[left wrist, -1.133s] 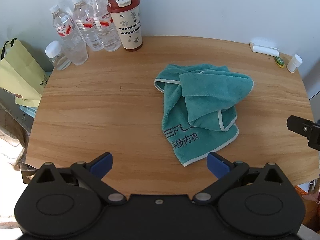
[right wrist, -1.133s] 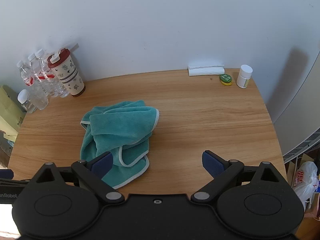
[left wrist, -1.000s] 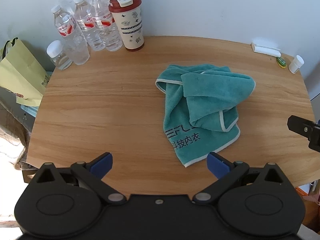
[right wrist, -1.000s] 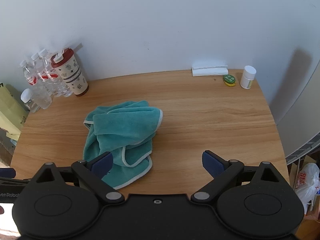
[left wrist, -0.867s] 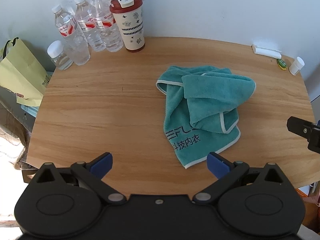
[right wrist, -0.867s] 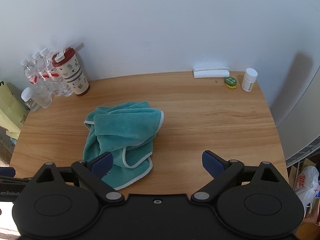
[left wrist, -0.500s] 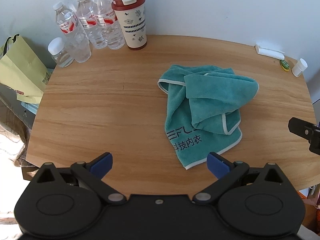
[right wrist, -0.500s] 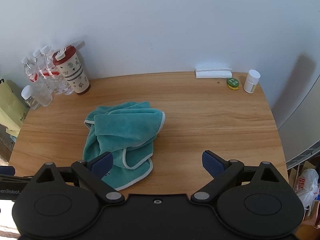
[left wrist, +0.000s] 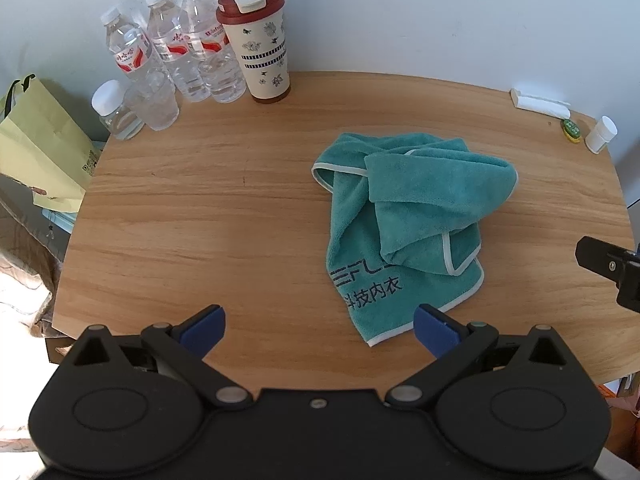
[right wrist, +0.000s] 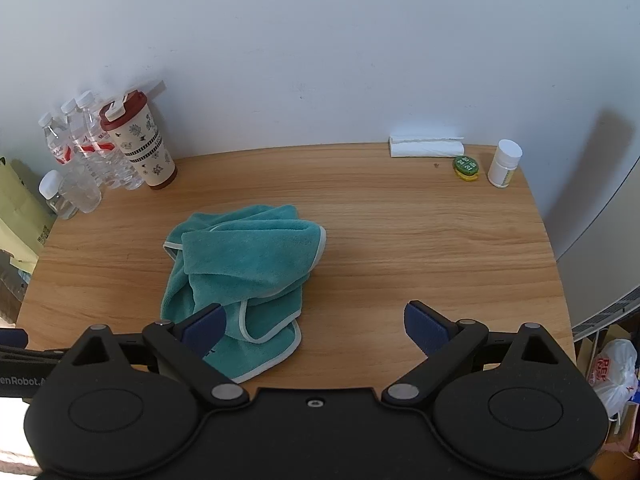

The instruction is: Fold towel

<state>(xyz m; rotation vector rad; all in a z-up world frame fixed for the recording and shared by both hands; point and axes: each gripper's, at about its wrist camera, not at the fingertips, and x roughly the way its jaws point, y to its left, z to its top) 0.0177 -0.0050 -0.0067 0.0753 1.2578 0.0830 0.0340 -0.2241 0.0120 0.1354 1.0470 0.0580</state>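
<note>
A teal terry towel with pale piped edging is seen lying crumpled right of centre in the left wrist view, on a wooden table with visible grain and rounded corners. One soft layer is folded loosely over another, and dark printed lettering is exposed on the lower flap toward the bottom of the frame. In the right wrist view the same towel is found left of centre, its lowest hem partly hidden behind the gripper's left-hand pad. The left gripper is recorded with jaws spread wide and nothing between its blue pads, held above the near table edge and apart from the cloth. The right gripper is likewise spread and empty; whether its blue pad touches the towel cannot be told. At the upper left of the left wrist view, clear ribbed plastic water bottles are grouped beside a cream patterned tumbler with a dark red lid. A yellow-green paper bag is noted at the left edge. At the upper right of the right wrist view, a white folded packet, a small round green tin and a white cylindrical pill bottle are lined up near the wall.
</note>
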